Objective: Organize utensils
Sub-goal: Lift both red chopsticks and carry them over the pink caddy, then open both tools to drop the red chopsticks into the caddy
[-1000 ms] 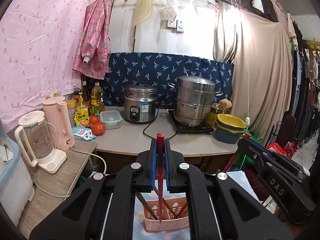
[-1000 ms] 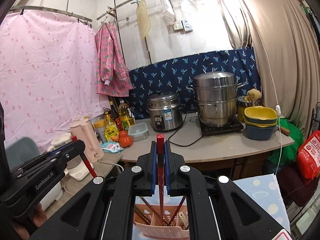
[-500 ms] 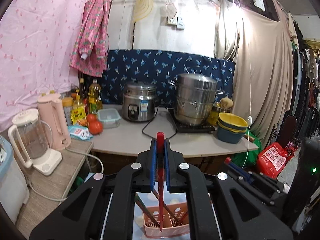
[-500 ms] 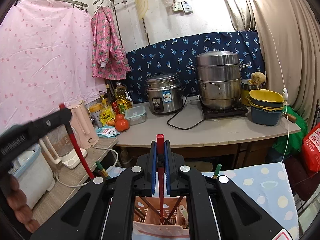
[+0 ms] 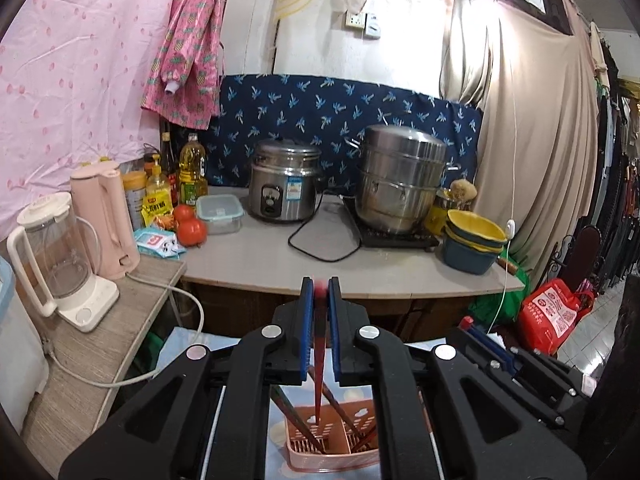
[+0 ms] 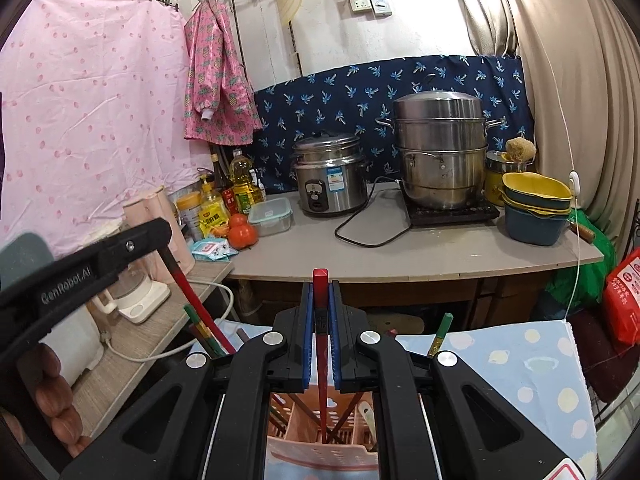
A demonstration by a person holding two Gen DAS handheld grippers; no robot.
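Both hands have sunk toward the pink basket (image 6: 320, 446) since a second ago, and each red chopstick now reaches down into it. Closest to the right wrist camera, the right gripper (image 6: 320, 292) has its fingers clamped on a red chopstick (image 6: 321, 360) that runs straight ahead and downward between the blue pads, its tip already inside the basket's middle compartment; the long axis points almost directly into the opening, so the coming move looks like a simple release or a short push down. At the left of that view, the left gripper (image 6: 160, 236) pinches a second red chopstick (image 6: 192, 300), slanting down toward the basket's left side.

From the left wrist camera, the left gripper's fingers (image 5: 307, 320) are likewise closed on that chopstick, whose tip hangs just inside the basket. Several dark chopsticks already lean in the compartments, with green-topped ones (image 6: 440, 332) standing beside them.

The basket sits on a blue spotted cloth (image 6: 520, 360). Beyond, the bench (image 6: 400, 256) carries a rice cooker (image 6: 330, 180), a steamer pot (image 6: 440, 152) and stacked bowls (image 6: 536, 208).
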